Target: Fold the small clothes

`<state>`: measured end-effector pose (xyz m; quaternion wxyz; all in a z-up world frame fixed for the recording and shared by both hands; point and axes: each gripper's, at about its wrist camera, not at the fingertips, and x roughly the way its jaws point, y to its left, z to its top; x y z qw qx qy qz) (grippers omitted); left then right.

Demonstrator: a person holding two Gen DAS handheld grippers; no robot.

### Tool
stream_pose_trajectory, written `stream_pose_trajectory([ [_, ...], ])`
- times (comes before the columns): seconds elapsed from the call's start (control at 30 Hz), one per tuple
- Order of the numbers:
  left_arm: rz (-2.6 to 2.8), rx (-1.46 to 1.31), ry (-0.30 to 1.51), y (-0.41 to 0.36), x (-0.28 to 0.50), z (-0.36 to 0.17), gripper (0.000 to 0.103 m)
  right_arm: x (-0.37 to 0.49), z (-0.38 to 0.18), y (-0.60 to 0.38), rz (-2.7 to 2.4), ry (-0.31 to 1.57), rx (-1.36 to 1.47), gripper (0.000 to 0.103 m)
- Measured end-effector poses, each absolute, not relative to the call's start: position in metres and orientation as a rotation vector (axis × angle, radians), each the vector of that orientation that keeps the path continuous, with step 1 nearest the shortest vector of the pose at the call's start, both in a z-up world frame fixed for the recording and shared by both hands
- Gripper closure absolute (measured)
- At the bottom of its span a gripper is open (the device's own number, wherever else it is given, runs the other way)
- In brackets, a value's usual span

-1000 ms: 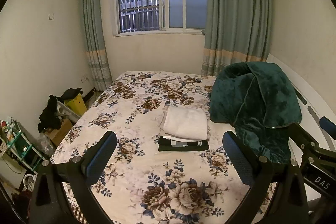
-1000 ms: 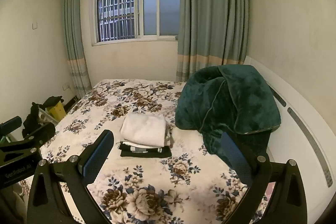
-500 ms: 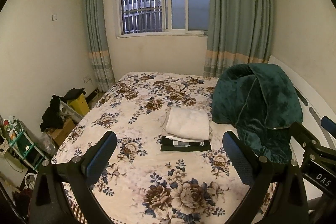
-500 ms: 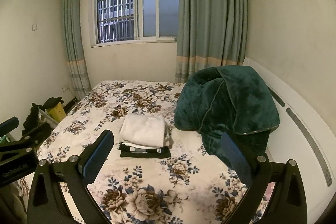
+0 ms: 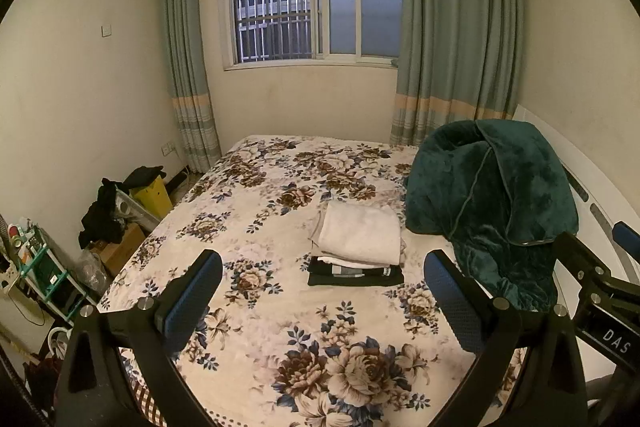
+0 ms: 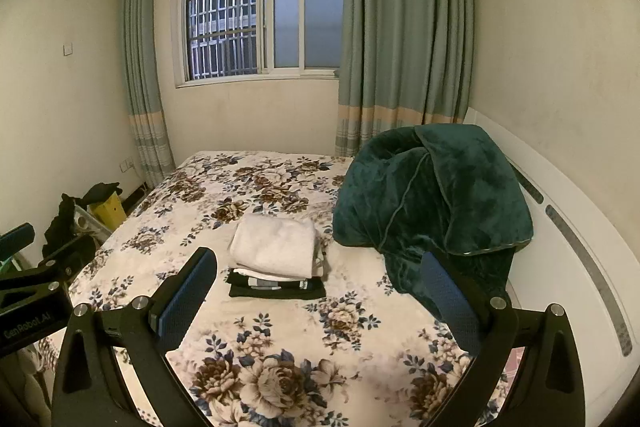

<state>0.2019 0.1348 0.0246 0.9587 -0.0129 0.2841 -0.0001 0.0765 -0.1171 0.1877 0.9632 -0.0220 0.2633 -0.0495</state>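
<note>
Hovering wide-open, empty, both hand-held grippers (image 5: 320, 301) (image 6: 316, 297), folded stack (image 5: 356, 245) mid-bed (image 5: 260, 195), blanket (image 5: 492, 195) beside.

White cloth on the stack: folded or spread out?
Folded. The white cloth is a neat rectangle with layered edges, topping the dark clothes on the bed.

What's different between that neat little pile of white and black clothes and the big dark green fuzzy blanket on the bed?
The small stack of folded white and black clothes lies flat with squared edges; the dark green plush blanket is heaped up, loose and rumpled. The stack is low and compact; the blanket is far bulkier and rises against the white headboard. Both rest on the floral bedspread, side by side.
</note>
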Motion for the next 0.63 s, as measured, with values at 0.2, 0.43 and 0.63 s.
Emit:
stream_pose_trajectory([
  [0.2, 0.001, -0.027, 0.576, 0.1364, 0.2006, 0.0245, 0.0, 0.0764, 0.1867, -0.1171, -0.099, 0.531, -0.04, 0.0],
  [0.43, 0.002, -0.027, 0.575, 0.136, 0.2003, 0.0245, 0.0, 0.0737, 0.1849, -0.1161, -0.102, 0.527, -0.041, 0.0],
  [0.63, 0.004, -0.024, 0.561, 0.14, 0.1982, 0.0255, 0.0, 0.0731, 0.1837, -0.1158, -0.102, 0.526, -0.041, 0.0],
])
